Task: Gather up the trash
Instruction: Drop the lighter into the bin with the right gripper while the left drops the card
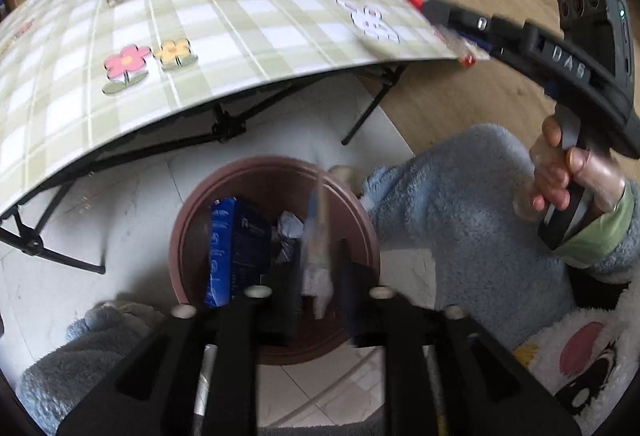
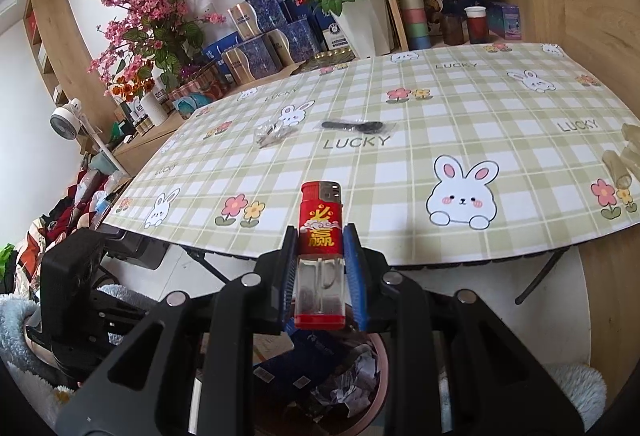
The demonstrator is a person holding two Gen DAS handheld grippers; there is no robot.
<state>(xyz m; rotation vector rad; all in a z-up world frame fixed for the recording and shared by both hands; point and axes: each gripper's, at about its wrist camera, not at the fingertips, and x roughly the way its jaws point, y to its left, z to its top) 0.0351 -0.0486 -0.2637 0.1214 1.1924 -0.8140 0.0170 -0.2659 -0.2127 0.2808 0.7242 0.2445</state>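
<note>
Between the fingers of our right gripper [image 2: 320,272] sits a red lighter [image 2: 321,256], clamped upright by its clear lower body, metal cap upward. Directly beneath it, past the table edge, we see the brown bin [image 2: 380,356], which holds a dark blue carton [image 2: 304,356] and crumpled paper [image 2: 360,368]. Our left gripper [image 1: 320,276] points steeply down over the same bin [image 1: 276,172]; its fingers stand narrowly apart, and a pale, blurred item [image 1: 318,256] lies between them over the bin's opening. We cannot tell whether the pads touch it. Inside the bin, this view shows the blue carton [image 1: 232,248] standing on end and the crumpled paper [image 1: 290,226] beside it. On the checked table [image 2: 440,164], well apart from the lighter, remain a black spoon in a clear sleeve [image 2: 354,126] and a crumpled clear wrapper [image 2: 270,134] near it. From the left view, our right hand [image 1: 560,176] grips the right gripper's handle at the table's corner.
</note>
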